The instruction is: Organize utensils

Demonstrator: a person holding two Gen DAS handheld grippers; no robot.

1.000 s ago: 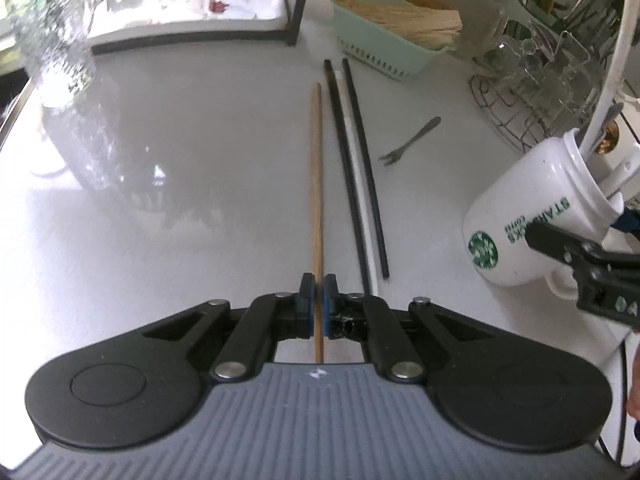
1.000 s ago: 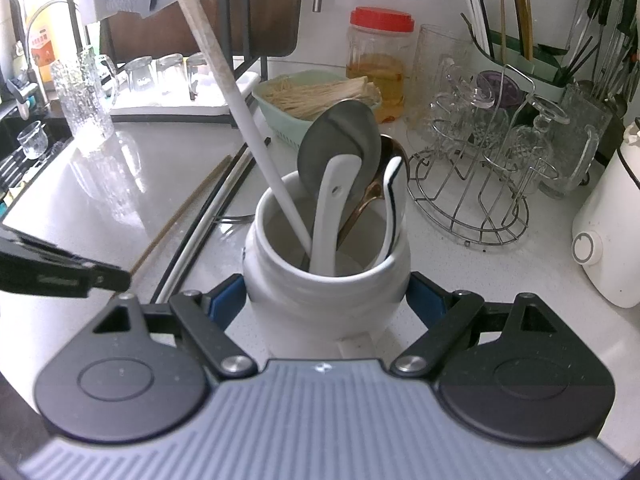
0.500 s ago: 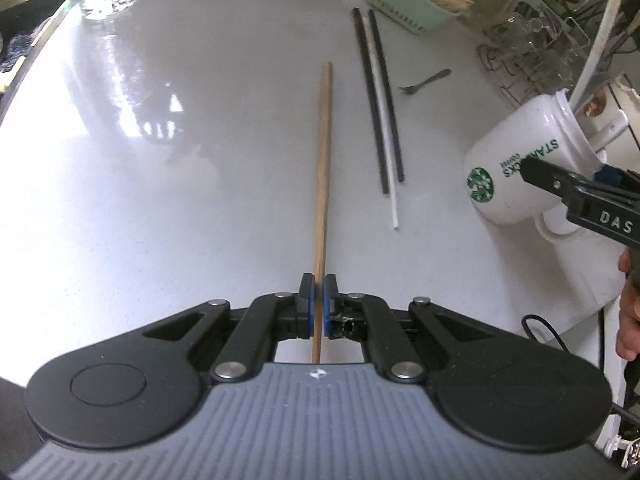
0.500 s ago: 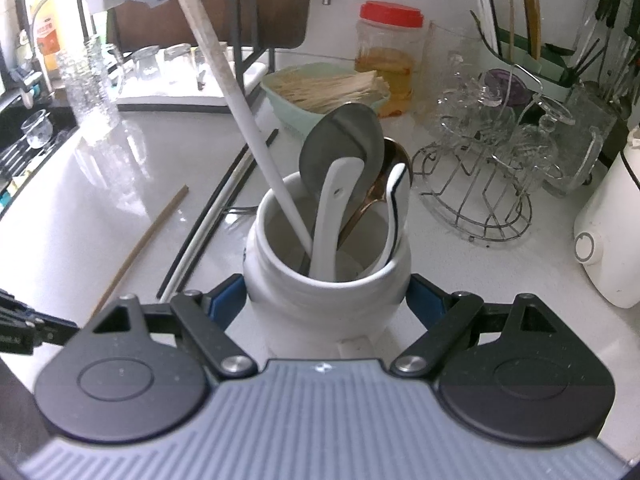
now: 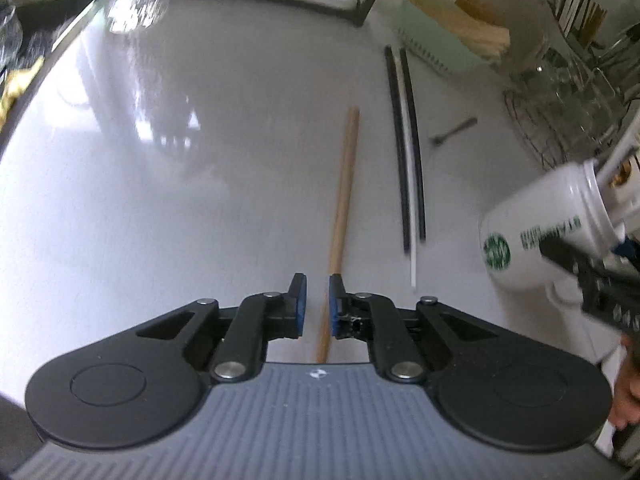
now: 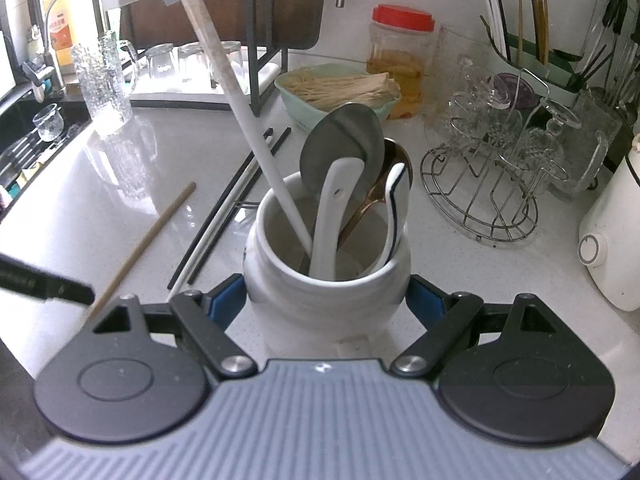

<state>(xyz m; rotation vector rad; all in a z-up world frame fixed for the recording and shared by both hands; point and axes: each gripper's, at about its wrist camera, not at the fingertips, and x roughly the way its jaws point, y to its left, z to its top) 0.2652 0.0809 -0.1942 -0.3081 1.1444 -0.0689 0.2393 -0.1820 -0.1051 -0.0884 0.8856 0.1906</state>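
A wooden chopstick [image 5: 343, 200] lies on the white counter and runs back between my left gripper's [image 5: 315, 296] jaws. Those jaws are opening; the stick rests by the right pad and the left pad stands clear of it. In the right wrist view the same wooden chopstick [image 6: 148, 240] lies left of the mug. My right gripper [image 6: 326, 296] is shut on a white Starbucks mug [image 6: 320, 320], which holds several spoons and a long white utensil [image 6: 224, 76]. The mug [image 5: 536, 232] stands tilted at the right in the left wrist view. Two black chopsticks and a white one [image 5: 408, 152] lie beside the wooden one.
A small fork [image 5: 456, 130] lies beyond the black chopsticks. A green basket of wooden sticks [image 6: 340, 88], a red-lidded jar [image 6: 402, 60] and a wire rack of glasses [image 6: 492, 184] stand behind. A white appliance [image 6: 612, 248] is at right, a tumbler [image 6: 102, 84] and sink [image 6: 24, 148] at left.
My left gripper's pads, clamped on the wooden chopstick before, have parted. The chopstick was dragged toward the counter's near side, away from the black ones. The right gripper and mug kept still.
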